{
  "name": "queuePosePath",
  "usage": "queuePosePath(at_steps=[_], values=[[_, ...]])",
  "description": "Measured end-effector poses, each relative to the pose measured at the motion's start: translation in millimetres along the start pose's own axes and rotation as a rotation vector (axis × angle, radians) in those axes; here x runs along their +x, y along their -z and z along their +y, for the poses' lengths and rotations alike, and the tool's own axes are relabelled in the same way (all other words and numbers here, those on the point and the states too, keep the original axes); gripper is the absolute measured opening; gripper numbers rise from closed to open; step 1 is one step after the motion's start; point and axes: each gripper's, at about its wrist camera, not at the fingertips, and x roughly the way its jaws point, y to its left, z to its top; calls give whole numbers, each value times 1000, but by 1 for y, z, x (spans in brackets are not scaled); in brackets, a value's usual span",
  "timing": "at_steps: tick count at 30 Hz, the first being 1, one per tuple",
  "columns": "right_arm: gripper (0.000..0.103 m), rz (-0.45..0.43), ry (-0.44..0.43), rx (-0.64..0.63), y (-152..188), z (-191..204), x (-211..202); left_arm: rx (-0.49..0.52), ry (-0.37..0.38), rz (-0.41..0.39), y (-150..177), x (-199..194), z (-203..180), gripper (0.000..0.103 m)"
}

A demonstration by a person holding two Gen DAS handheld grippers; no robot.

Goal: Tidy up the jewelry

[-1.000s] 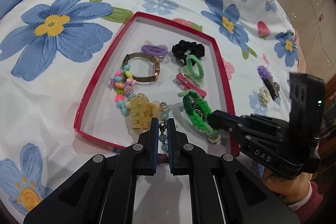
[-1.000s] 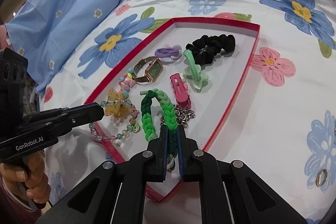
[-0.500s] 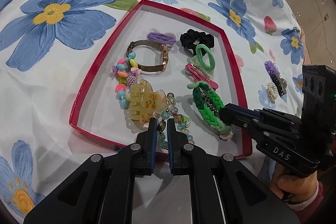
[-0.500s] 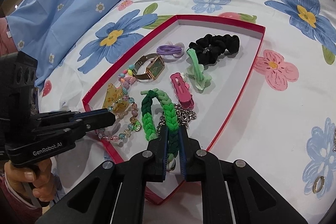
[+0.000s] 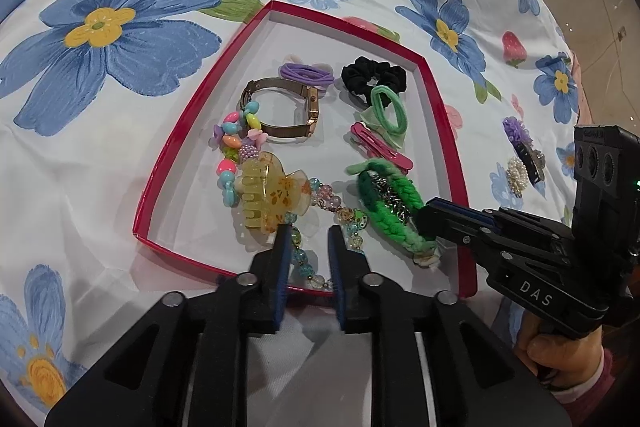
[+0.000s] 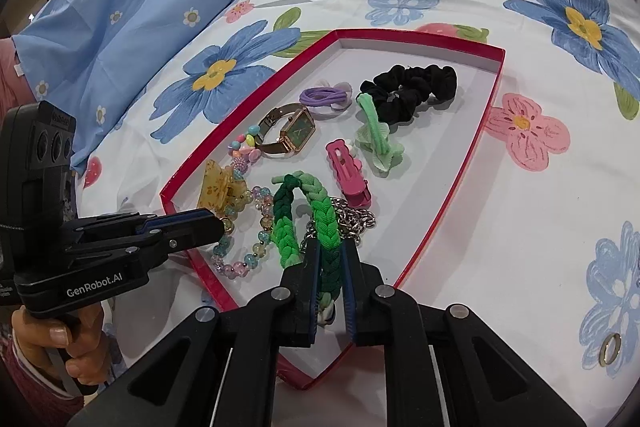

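A red-rimmed tray [image 5: 176, 143] [image 6: 460, 187] on the flowered bedspread holds a watch [image 5: 280, 111], a yellow claw clip [image 5: 272, 191], a pastel bead bracelet [image 5: 230, 143], a glass bead bracelet [image 5: 340, 215] [image 6: 240, 259], a green braided bracelet [image 5: 390, 203] [image 6: 320, 219], a pink clip [image 5: 380, 147], hair ties and a black scrunchie [image 5: 374, 73]. My left gripper [image 5: 308, 239] has opened around the glass bead bracelet at the tray's near edge. My right gripper [image 6: 330, 267] stands slightly open around the green braided bracelet, which lies in the tray.
Outside the tray to the right lie a purple flower clip [image 5: 518, 133], a pearl piece [image 5: 516, 173] and a gold ring [image 6: 610, 347]. A blue pillow [image 6: 120, 7] lies at the far left. A silver chain [image 6: 352, 219] lies under the green bracelet.
Both grippers lowered their bracelets into the tray. The left jaws opened and let the glass bead bracelet go. The right jaws have parted slightly around the green bracelet.
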Motion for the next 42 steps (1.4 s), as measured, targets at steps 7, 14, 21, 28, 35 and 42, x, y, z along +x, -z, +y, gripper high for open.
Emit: queuePosePath(at_steps=[7,14,21,28,35,42], values=[[21,-46,-21,34,3,-4,-14,10,-8,-11,3,-11,-5,33],[36,-132,-58,101,6,-20,-39,4,-17,-61,10,-31,-8,63],[65,-258,-147,197,20,-32,-65,-77,13,-122,23,-51,0,84],[79,-369,-218,229,44,-29,-84,-117,30,-149,39,-66,0,93],[79,-350,-213,234,61,-24,-82,-88,-55,-188,53,-83,-6,93],[80,-396,-131,93,54,2,-123,61,-147,-286,56,-130,-36,93]])
